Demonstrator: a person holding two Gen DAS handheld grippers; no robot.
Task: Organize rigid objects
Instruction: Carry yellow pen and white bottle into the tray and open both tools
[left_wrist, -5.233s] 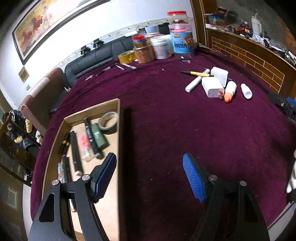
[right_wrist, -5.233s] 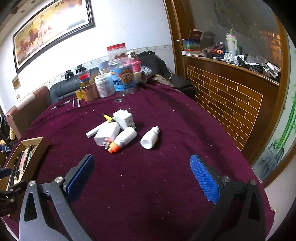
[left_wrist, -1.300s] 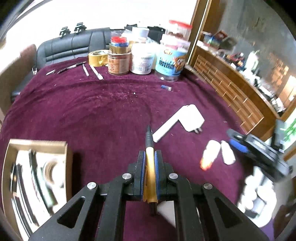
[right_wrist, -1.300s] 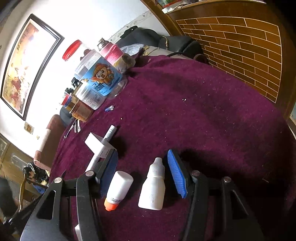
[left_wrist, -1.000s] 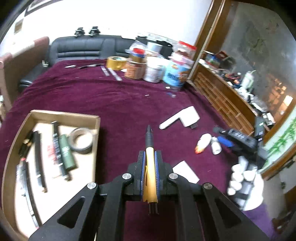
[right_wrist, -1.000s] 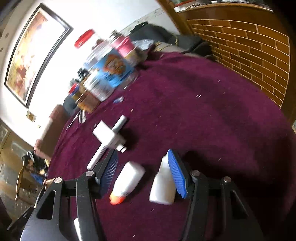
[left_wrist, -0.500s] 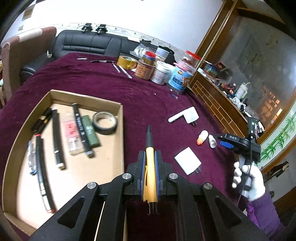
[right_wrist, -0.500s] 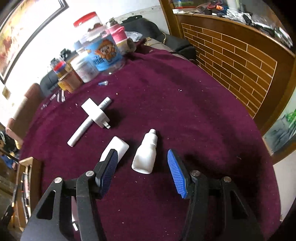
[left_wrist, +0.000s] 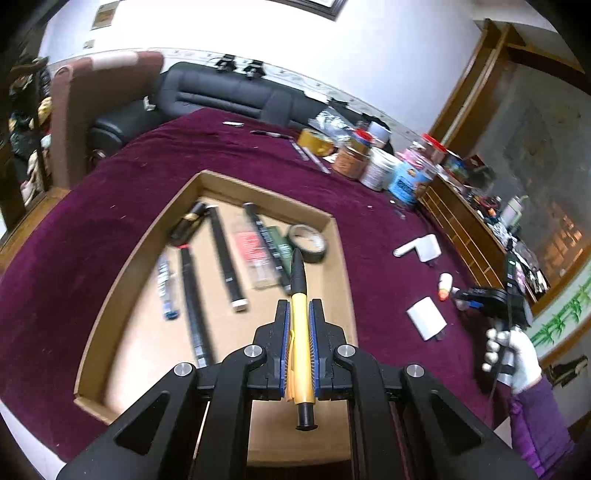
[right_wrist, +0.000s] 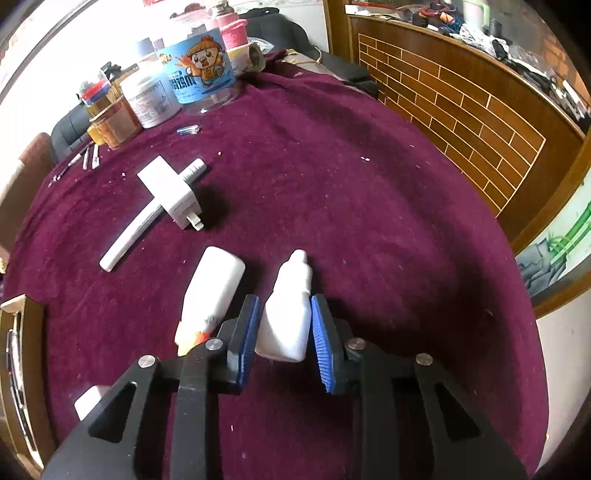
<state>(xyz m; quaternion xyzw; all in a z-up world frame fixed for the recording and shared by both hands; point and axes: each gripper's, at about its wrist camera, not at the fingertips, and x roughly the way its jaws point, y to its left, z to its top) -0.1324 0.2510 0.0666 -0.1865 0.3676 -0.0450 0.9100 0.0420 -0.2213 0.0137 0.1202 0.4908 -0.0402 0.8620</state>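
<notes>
Left gripper (left_wrist: 298, 332), clamped on the yellow pen (left_wrist: 300, 317), has swung from the open cloth to above the cardboard tray (left_wrist: 122, 266), pen tip over the tape roll (left_wrist: 308, 243) at the tray's far right corner; release probably follows. Right gripper (right_wrist: 284, 328) has narrowed around the white dropper bottle (right_wrist: 288, 314), well right of the tray; pads close beside it, contact uncertain.

Yellow-and-black pen (left_wrist: 301, 325) clamped lengthwise in left gripper (left_wrist: 299, 334); white dropper bottle (right_wrist: 288, 314) lying between right gripper (right_wrist: 284, 332) pads.
</notes>
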